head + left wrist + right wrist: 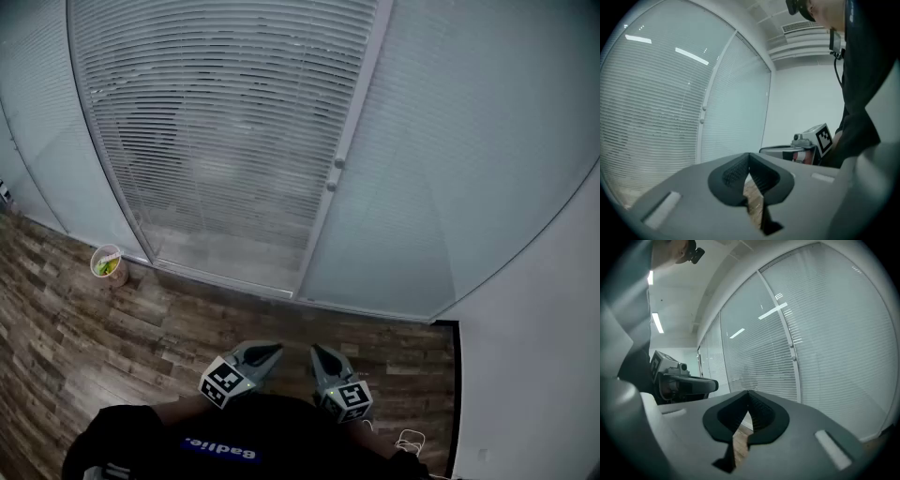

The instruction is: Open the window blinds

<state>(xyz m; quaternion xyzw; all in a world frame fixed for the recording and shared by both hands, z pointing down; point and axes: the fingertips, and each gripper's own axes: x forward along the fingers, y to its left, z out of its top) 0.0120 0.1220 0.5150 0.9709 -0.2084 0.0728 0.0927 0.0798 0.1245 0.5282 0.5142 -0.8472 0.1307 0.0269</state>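
**Grippers held low, blind controls ahead on the upright post**

Head view, with both gripper views. The left gripper (265, 354) and the right gripper (320, 355) sit side by side close to the person's body, over the wooden floor (112, 328). Both point forward and slightly down. In its own view, the left gripper (749, 161) has its jaws pressed together with nothing between them. The right gripper (749, 400) is likewise closed and empty.

The window blinds (225, 122) hang ahead behind glass, well apart from both tools. Their slats run level. The left panel's slats are tilted enough to see between, while the right panel reads as a closed sheet.

Between the two panels stands an upright frame post (361, 84). It carries two small knobs (335, 174), one just above the other.

The knobs are probably the blind controls, though their action cannot be confirmed. They lie straight ahead of and above the grippers, almost in line with the right one, so that hand looks to have the marginally shorter reach. Any approach would be forward and upward, meeting the post across its long axis.
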